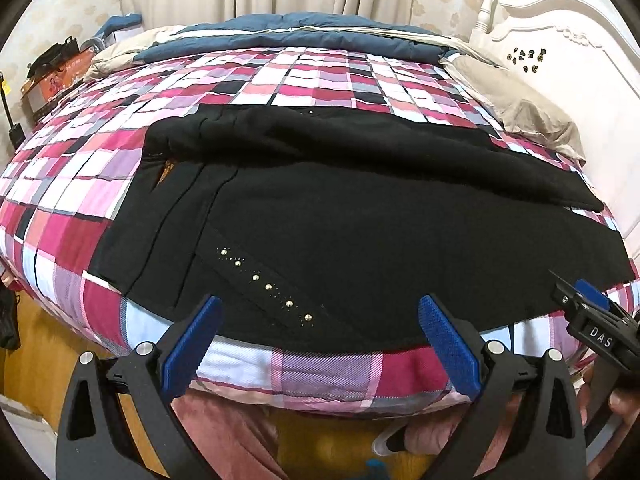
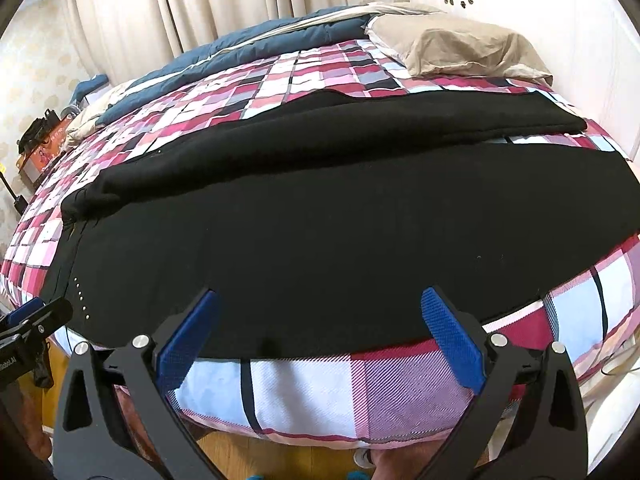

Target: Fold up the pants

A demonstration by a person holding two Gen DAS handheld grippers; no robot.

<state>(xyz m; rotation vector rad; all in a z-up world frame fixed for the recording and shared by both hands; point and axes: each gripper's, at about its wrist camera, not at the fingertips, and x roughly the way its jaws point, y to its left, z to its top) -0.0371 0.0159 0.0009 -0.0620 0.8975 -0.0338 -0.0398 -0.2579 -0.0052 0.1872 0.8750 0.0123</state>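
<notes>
Black pants [image 1: 320, 216] lie spread across the plaid bed [image 1: 280, 80], waist to the left, with a row of small studs [image 1: 264, 284] near the front edge. One leg lies folded over the far side as a thick ridge [image 2: 320, 132]. My left gripper [image 1: 320, 312] hovers open at the pants' near edge by the studs, nothing between its blue pads [image 1: 192, 340]. My right gripper [image 2: 320, 304] is open too, over the near edge of the leg part [image 2: 340, 232]. The right gripper's tip [image 1: 592, 308] shows at the right of the left wrist view.
A beige pillow [image 2: 460, 48] and a blue quilt [image 1: 304, 28] lie at the bed's far side. A white headboard [image 1: 560, 40] stands on the right, curtains [image 2: 200, 8] behind. A cluttered side table [image 1: 48, 72] is at far left. Wooden floor [image 1: 320, 440] lies below.
</notes>
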